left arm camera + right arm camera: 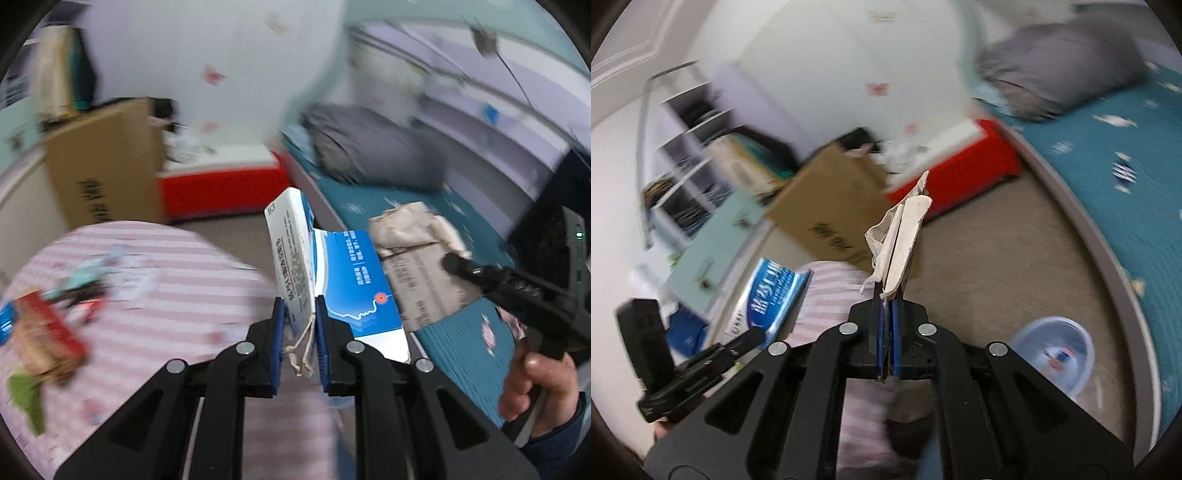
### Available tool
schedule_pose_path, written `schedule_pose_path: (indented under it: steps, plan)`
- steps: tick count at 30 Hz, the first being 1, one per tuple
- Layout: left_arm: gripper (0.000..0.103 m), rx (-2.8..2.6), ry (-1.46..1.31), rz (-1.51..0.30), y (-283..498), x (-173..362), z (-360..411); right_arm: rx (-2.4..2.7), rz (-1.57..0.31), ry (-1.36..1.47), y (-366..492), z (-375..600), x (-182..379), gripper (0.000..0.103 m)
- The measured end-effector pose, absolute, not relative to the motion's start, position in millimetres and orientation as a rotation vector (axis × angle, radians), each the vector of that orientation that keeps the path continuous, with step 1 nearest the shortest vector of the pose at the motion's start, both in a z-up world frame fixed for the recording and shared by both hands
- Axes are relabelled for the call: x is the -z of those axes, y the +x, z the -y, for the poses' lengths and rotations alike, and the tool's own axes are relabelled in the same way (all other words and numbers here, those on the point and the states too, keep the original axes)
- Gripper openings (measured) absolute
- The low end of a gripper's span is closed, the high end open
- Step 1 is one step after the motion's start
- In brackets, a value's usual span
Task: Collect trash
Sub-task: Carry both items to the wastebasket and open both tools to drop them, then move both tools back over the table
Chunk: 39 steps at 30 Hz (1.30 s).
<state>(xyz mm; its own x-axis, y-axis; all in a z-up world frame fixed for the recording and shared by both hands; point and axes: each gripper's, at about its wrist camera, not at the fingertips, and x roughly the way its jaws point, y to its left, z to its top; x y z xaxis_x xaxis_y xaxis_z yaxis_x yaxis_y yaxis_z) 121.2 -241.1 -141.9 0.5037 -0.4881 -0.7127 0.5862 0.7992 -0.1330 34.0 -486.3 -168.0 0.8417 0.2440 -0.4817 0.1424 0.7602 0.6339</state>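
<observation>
1. Keep the left gripper (300,325) clamped on the blue-and-white carton (325,273).
2. Keep the right gripper (887,325) pinched on the torn cardboard scrap (903,236).
3. Carry both above the clear bin (1054,354), which stands on the floor beside the bed; release one at a time.

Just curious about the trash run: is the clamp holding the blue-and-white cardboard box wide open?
No, the left gripper is clamped on the flattened blue-and-white cardboard box, its blue pads pressing both sides.
</observation>
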Motion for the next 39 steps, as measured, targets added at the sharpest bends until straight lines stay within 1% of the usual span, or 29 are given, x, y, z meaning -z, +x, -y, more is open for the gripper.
schedule_pose_path:
  steps: [4, 10, 15, 19, 20, 21, 22, 23, 24, 25, 26, 29, 31, 34, 36, 39]
  plan:
    - [0.015, 0.712, 0.242, -0.927, 127, 189, 317, 0.065, -0.674, 0.777, 29, 527, 226, 0.004]
    - [0.015, 0.713, 0.386, -1.104, 138, 271, 395, 0.163, -0.807, 0.865, 31, 567, 307, 0.004]
    - [0.015, 0.675, 0.477, -1.227, 150, 330, 429, 0.197, -0.901, 0.909, 41, 582, 356, 0.004]
    - [0.016, 0.649, 0.516, -1.298, 156, 363, 441, 0.205, -0.948, 0.938, 53, 586, 383, 0.005]
    - [0.019, 0.640, 0.522, -1.312, 159, 369, 444, 0.206, -0.959, 0.950, 56, 588, 391, 0.008]
    - [0.021, 0.634, 0.525, -1.321, 162, 373, 446, 0.203, -0.970, 0.964, 61, 588, 397, 0.008]
    - [0.024, 0.630, 0.532, -1.331, 165, 379, 449, 0.201, -0.985, 0.979, 64, 589, 404, 0.011]
    - [0.042, 0.630, 0.540, -1.337, 167, 384, 451, 0.207, -1.008, 1.000, 67, 591, 414, 0.018]
    - [0.066, 0.618, 0.549, -1.331, 168, 387, 452, 0.206, -1.017, 1.032, 69, 593, 424, 0.047]
    - [0.075, 0.603, 0.559, -1.318, 168, 389, 453, 0.210, -1.023, 1.059, 69, 595, 433, 0.082]
    - [0.079, 0.591, 0.564, -1.302, 167, 390, 453, 0.205, -1.023, 1.075, 69, 595, 438, 0.085]
    - [0.085, 0.554, 0.571, -1.316, 172, 394, 448, 0.209, -1.018, 1.110, 65, 598, 447, 0.086]
    - [0.085, 0.535, 0.552, -1.316, 175, 391, 444, 0.228, -1.002, 1.115, 59, 600, 444, 0.096]
    - [0.085, 0.515, 0.515, -1.315, 175, 378, 439, 0.282, -0.975, 1.075, 48, 602, 423, 0.097]
    - [0.088, 0.530, 0.488, -1.298, 172, 365, 436, 0.310, -0.949, 1.053, 43, 603, 408, 0.097]
    - [0.088, 0.559, 0.455, -1.235, 161, 333, 431, 0.338, -0.891, 0.987, 35, 600, 369, 0.097]
